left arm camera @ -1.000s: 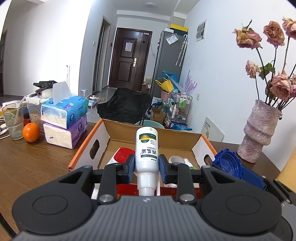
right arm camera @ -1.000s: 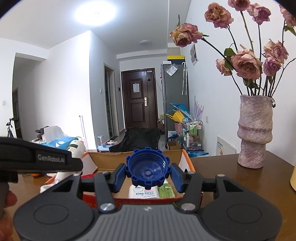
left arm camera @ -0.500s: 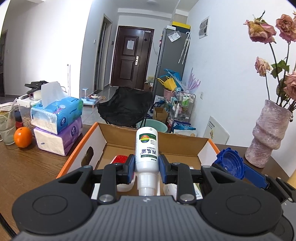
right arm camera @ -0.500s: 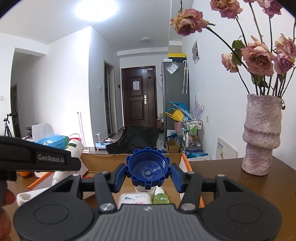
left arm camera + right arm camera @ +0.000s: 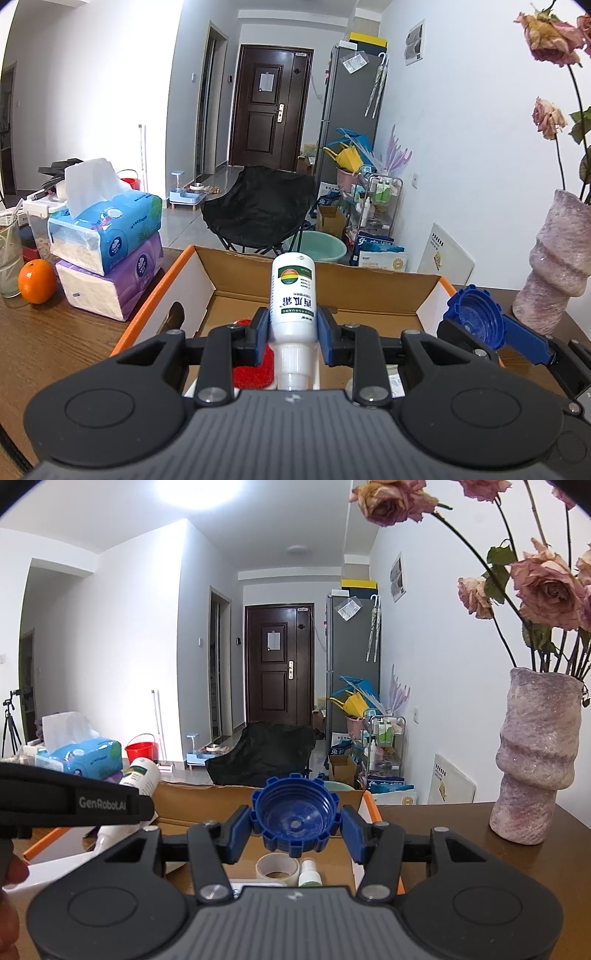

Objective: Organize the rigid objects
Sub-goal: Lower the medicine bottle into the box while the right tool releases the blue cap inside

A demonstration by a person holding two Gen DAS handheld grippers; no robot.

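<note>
Compared with a second ago, both tongs have moved forward over the cardboard box (image 5: 236, 284). The left tongs (image 5: 293, 332) still pinch the white bottle (image 5: 293, 295), cap toward the camera. The right tongs (image 5: 295, 829) still pinch the blue cap (image 5: 295, 814) above the box; the vase (image 5: 535, 757) looks nearer.

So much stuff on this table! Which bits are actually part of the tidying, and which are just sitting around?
Part of the job:
- white bottle, clamped in the left gripper
- blue cap, clamped in the right gripper
- cardboard box

Just lying about:
- tissue packs
- orange
- vase
</note>
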